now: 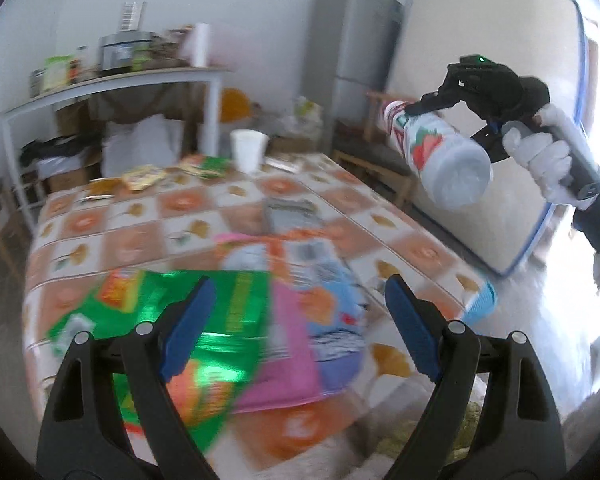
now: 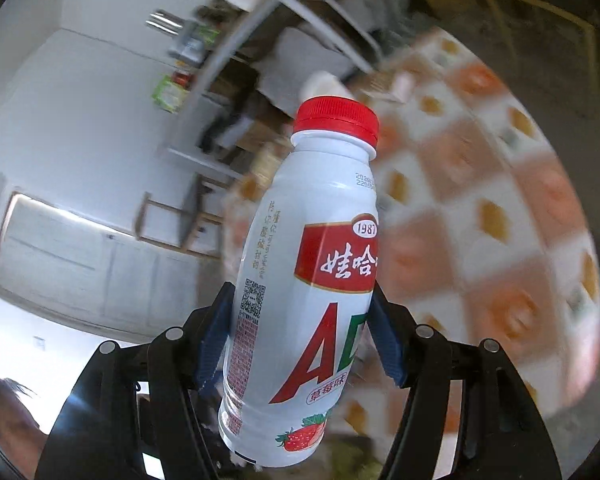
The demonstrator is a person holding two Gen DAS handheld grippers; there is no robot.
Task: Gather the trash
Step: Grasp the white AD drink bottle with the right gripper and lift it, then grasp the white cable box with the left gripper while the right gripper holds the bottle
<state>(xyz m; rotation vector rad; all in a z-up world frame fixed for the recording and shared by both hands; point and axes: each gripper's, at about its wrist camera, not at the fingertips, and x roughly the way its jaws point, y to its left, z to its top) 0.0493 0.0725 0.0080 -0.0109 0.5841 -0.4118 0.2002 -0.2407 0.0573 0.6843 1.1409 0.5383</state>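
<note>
My left gripper (image 1: 300,284) is open above the near end of the tablecloth-covered table (image 1: 188,216), with nothing between its blue pads (image 1: 188,328). Below it lie a shiny green snack wrapper (image 1: 204,316) and a pink and blue wrapper (image 1: 308,300), both blurred. A white drink bottle (image 2: 300,280) with a red cap (image 2: 336,120) and a strawberry label sits between the pads of my right gripper (image 2: 300,320), which is shut on its lower body. In the left wrist view the right gripper (image 1: 440,120) holds the bottle (image 1: 440,156) in the air off the table's right side, in a white-gloved hand (image 1: 540,156).
A white paper cup (image 1: 248,150) and several flat snack wrappers (image 1: 144,176) lie at the table's far end. A blue comb (image 1: 480,304) sits at the right edge. Beyond stand a cluttered shelf (image 1: 112,80), a grey fridge (image 1: 348,68), a wooden chair (image 1: 380,156) and a leaning mattress (image 1: 480,60).
</note>
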